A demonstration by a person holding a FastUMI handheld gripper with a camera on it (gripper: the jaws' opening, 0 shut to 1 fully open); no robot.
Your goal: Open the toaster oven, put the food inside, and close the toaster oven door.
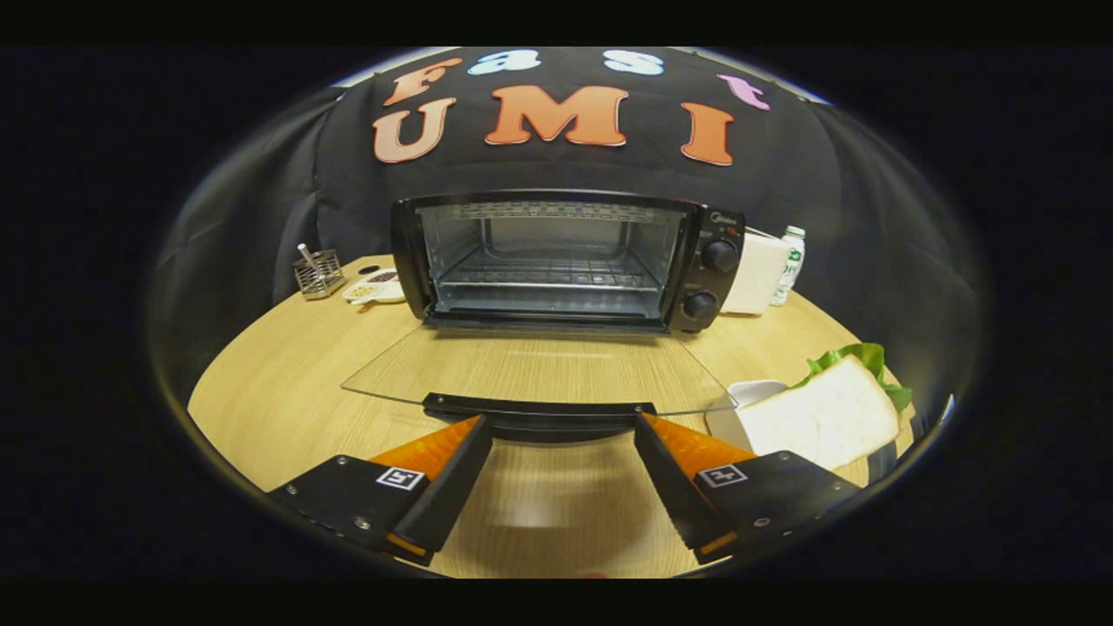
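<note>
the sandwich [822,416], soft and light with loose lettuce, is sitting on a plate [726,409] near the worktop's [287,391] right edge, wanting a gentle pinch across both slices, while the tool [561,435] is hovering spread and empty.

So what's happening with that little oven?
A person is holding a grabbing tool, open, right at the handle of the toaster oven. Its glass door is folded down flat and the rack inside is bare. The sandwich waits on a plate beside the tool, not picked up yet.
</note>
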